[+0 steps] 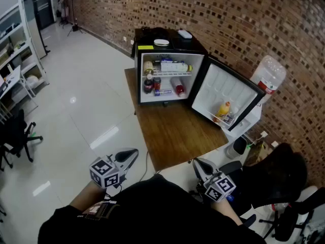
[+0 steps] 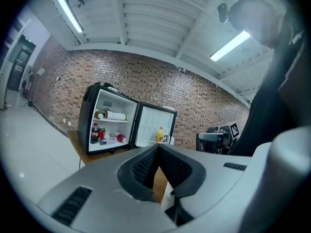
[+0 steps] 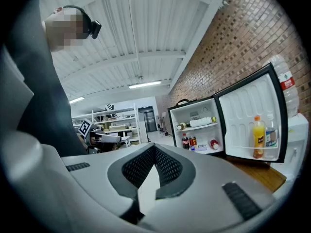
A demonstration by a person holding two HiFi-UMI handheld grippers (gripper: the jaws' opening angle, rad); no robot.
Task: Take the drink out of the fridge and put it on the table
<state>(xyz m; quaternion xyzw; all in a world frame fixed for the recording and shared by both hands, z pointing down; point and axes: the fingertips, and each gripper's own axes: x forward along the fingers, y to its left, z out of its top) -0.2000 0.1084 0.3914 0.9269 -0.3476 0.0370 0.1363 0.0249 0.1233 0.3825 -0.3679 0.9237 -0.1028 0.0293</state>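
We hold both grippers low and close to our body, well short of the table [image 1: 175, 131], and neither touches anything. The left gripper [image 1: 133, 153] has its jaws together with nothing between them. The right gripper [image 1: 197, 163] looks the same, its tips meeting on empty air. The fridge [image 1: 137, 78] stands at the far end of the wooden table against the brick wall, with its door [image 1: 226, 85] swung wide open to our right. The drinks are all inside it. A dark cola bottle [image 1: 148, 84] stands upright at the left of the lower shelf with a red can [image 1: 157, 83] just beside it, and a white bottle [image 1: 172, 66] lies on its side on the upper shelf. In the door's lower rack an orange drink bottle [image 1: 223, 109] stands upright, and next to it is what seems to be a small clear bottle [image 1: 230, 117], though it is too small for us to be sure. The stretch of table in front of the fridge is bare wood.
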